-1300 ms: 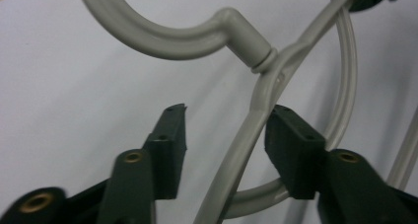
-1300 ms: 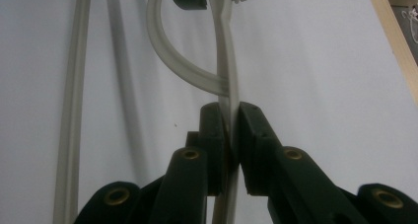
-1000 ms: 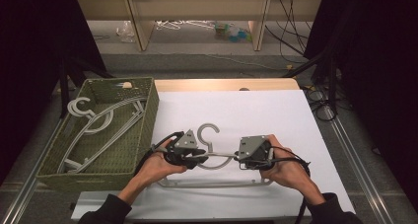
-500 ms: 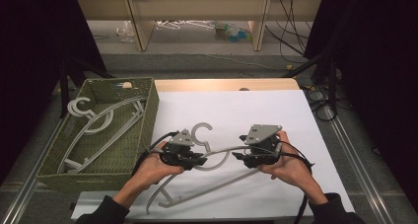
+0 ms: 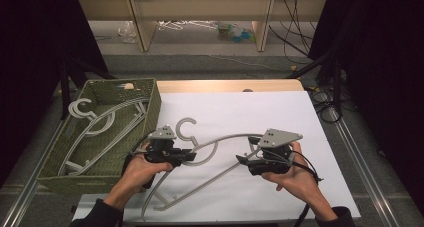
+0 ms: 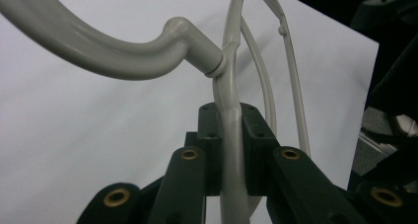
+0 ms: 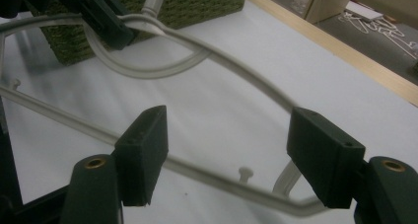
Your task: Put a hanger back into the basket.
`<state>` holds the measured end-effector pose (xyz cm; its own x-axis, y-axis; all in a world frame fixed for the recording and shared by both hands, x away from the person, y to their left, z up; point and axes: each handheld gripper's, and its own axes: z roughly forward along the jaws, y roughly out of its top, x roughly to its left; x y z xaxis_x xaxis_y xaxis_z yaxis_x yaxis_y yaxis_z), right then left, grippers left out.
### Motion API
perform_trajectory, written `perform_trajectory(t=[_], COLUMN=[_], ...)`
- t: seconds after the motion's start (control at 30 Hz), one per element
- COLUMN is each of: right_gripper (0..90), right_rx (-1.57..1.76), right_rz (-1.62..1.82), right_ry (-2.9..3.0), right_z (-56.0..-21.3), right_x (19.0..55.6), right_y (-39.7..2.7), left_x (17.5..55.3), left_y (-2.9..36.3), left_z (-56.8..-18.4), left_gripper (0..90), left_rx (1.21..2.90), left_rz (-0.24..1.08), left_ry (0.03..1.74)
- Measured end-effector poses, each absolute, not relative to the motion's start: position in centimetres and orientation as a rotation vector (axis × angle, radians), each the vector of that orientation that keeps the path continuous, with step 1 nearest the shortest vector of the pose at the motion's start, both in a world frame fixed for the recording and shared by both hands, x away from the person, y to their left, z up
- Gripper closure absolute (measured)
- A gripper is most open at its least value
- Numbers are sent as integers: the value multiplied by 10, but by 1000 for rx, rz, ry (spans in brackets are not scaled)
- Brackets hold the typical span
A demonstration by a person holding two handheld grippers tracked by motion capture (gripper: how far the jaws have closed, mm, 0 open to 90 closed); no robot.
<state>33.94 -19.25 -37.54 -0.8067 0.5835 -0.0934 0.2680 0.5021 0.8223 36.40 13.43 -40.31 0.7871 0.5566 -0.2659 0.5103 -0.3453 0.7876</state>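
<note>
**Grey hanger, held at one end over tabletop**

Tabletop [image 5: 280, 107]: white sheet, wooden far edge. Woven green basket [image 5: 150, 107]: at its left edge, several grey hangers [image 5: 95, 122] inside. Grey hanger [image 5: 220, 139]: beside the basket, tilted, lower bar end on the sheet. Left claw [image 5: 187, 156]: clenched on the hanger's shoulder just below the hook. Right claw [image 5: 241, 160]: released, jaws just opening, standing apart around the hanger's other end.

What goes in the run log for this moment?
left tool: shut on hanger near hook | right tool: jaws just opened, hanger between, pads clear | basket: holds more hangers
</note>
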Motion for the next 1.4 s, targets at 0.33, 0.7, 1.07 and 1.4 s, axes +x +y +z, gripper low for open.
perform_trajectory(t=[0.33, 0.7, 1.07, 1.4], right_gripper=[313, 288, 288, 288], right_rx=[814, 862, 848, 856], right_rz=[1244, 1247, 1244, 1233], right_ry=[2352, 2350, 2355, 2373], right_z=[-395, -408, -412, -415], right_x=[317, 312, 313, 316], right_y=[-213, -220, -219, -218], left_x=[358, 339, 317, 328], left_y=[149, 168, 213, 265], left_z=[-397, -387, -348, -309], left_gripper=[808, 806, 804, 805], left_rx=[1931, 1875, 1827, 1821], left_rz=[55, 79, 157, 359], left_ry=[844, 861, 888, 975])
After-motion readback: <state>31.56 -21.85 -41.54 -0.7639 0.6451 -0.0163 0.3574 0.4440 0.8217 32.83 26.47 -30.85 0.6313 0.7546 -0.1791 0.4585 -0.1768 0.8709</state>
